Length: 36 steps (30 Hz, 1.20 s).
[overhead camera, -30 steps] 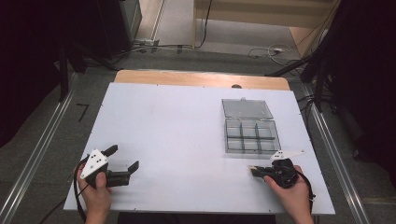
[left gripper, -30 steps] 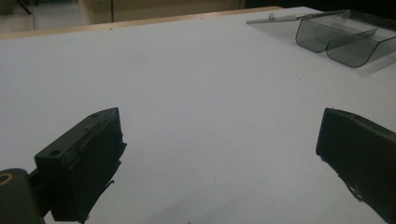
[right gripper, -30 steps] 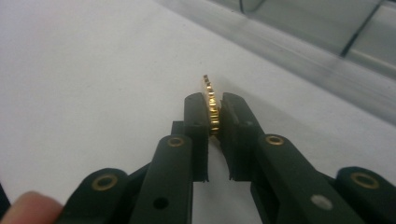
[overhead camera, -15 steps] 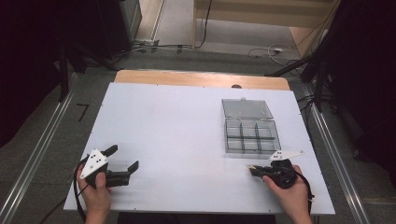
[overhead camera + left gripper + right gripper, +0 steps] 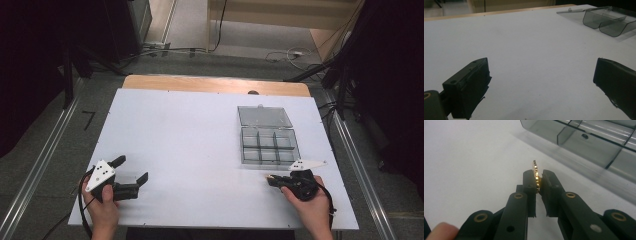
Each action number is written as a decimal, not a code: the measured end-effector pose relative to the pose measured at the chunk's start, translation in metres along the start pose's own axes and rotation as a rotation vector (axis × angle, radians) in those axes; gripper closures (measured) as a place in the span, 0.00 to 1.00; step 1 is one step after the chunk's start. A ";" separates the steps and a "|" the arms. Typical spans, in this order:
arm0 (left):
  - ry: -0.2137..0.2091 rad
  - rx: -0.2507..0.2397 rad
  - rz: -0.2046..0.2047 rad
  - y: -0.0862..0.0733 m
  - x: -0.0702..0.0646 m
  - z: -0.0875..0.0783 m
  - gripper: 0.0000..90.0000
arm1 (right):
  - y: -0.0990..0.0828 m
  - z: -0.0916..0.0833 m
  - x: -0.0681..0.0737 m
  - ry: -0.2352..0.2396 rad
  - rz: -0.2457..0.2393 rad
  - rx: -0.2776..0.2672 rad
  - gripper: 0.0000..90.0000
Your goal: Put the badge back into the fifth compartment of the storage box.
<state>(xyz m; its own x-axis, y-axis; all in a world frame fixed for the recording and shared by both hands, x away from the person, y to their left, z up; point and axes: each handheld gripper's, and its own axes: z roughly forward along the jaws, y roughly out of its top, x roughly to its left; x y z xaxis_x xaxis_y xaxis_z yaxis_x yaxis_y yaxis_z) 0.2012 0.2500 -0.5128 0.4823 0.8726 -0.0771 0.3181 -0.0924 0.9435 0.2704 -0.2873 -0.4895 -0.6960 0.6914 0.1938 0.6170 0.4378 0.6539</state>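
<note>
Nothing moved; right tongs [image 5: 537, 178] still pinch brass gear [image 5: 535, 171] beside box [image 5: 584, 142].

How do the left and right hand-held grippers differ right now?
The left hand-held gripper has its jaws spread wide with only bare table between them; the right hand-held gripper is shut on a small brass gear. The left sits at the table's near left corner, far from the clear compartment box; the right sits just in front of that box. Both are black, each held low over the table in one hand.
</note>
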 end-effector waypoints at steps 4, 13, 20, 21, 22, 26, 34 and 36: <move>0.000 -0.001 -0.001 0.000 0.000 0.000 0.01 | 0.001 -0.003 -0.001 -0.001 0.012 -0.011 0.88; 0.000 0.003 0.003 0.000 0.000 0.000 0.01 | 0.005 -0.009 -0.002 -0.010 0.013 -0.021 0.88; 0.000 0.004 0.004 0.000 -0.001 0.000 0.01 | 0.012 -0.014 -0.001 -0.018 0.005 -0.029 0.88; 0.000 0.004 0.004 0.000 -0.001 0.001 0.01 | 0.013 -0.014 -0.001 -0.019 0.004 -0.029 0.89; 0.001 0.003 0.003 0.000 -0.001 0.001 0.01 | 0.013 -0.014 -0.001 -0.020 0.004 -0.028 0.88; 0.001 0.002 0.002 0.000 -0.001 0.001 0.01 | 0.016 -0.014 -0.001 -0.022 0.003 -0.033 0.88; 0.001 0.007 0.004 0.000 -0.001 0.002 0.01 | 0.024 -0.017 -0.002 -0.028 -0.001 -0.043 0.88; 0.001 0.009 0.004 0.000 -0.001 0.002 0.01 | 0.025 -0.017 -0.002 -0.029 -0.001 -0.047 0.88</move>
<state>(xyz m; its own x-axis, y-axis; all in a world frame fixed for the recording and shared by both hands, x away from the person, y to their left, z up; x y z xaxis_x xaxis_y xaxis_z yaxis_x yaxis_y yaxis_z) 0.2019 0.2482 -0.5133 0.4825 0.8729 -0.0727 0.3232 -0.1003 0.9410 0.2814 -0.2877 -0.4607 -0.6851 0.7078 0.1720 0.5980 0.4118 0.6876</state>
